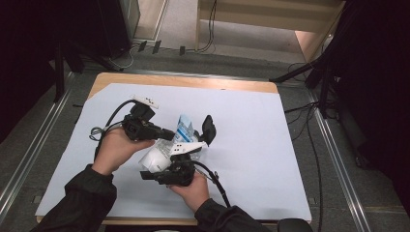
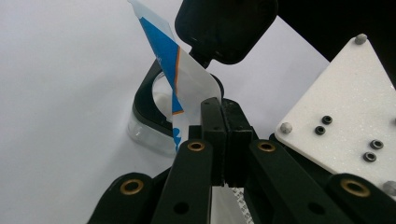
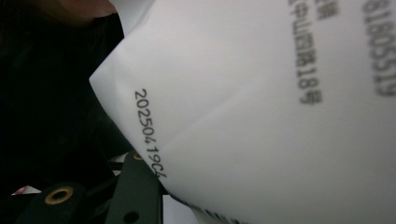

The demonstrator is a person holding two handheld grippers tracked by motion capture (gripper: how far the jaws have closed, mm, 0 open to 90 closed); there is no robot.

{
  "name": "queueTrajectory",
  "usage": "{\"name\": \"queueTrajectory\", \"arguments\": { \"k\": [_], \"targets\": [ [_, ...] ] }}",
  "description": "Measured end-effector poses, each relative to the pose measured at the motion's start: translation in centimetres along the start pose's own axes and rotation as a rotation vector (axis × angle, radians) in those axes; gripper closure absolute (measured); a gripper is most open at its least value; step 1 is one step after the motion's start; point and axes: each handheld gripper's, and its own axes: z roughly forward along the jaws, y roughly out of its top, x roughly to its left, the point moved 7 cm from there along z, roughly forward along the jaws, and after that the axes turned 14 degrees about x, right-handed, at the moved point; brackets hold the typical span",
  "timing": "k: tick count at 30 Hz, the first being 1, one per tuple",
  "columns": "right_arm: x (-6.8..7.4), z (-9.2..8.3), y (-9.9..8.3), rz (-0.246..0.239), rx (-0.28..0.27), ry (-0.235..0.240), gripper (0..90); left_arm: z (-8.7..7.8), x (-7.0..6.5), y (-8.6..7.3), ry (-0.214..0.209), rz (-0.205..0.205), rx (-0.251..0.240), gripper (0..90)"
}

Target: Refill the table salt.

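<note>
A white pouch point(image 1: 155, 157) with a blue-printed top hangs above the table between my two grippers. My left gripper point(image 1: 170, 136) is shut on the pouch's blue-and-white upper flap point(image 2: 187, 79), its pads pressed together on the film point(image 2: 223, 112). My right gripper point(image 1: 162, 166) comes in from below and holds the pouch's white body; in the right gripper view the pouch point(image 3: 261, 107) presses close to the camera, showing a printed date code. Just behind the pouch stands a clear container point(image 2: 149, 128) with a black rim, its black lid point(image 1: 209, 128) flipped up.
A pale sheet point(image 1: 251, 145) covers the wooden table point(image 1: 183, 81), bare to the right and far side. Each gripper trails a black cable. Metal floor rails point(image 1: 333, 145) run along both sides, with dark stands and cables beyond the far edge.
</note>
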Motion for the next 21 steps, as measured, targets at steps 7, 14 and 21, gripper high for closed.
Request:
{"name": "queueTrajectory", "arguments": {
  "k": [7,14,21],
  "targets": [
    [0.15,-0.13,0.04,-0.001,-0.005,0.002,62.9,0.12,-0.08,-0.03,-0.011,-0.003,-0.001,90.0],
    [0.18,-0.19,0.13,0.003,-0.018,0.018,63.3,0.04,-0.28,0.11,0.009,0.003,-0.006,90.0],
    [0.43,-0.3,0.37,0.005,-0.027,0.049,63.2,-0.29,-0.37,0.2,0.018,0.005,-0.012,90.0]
  ]
}}
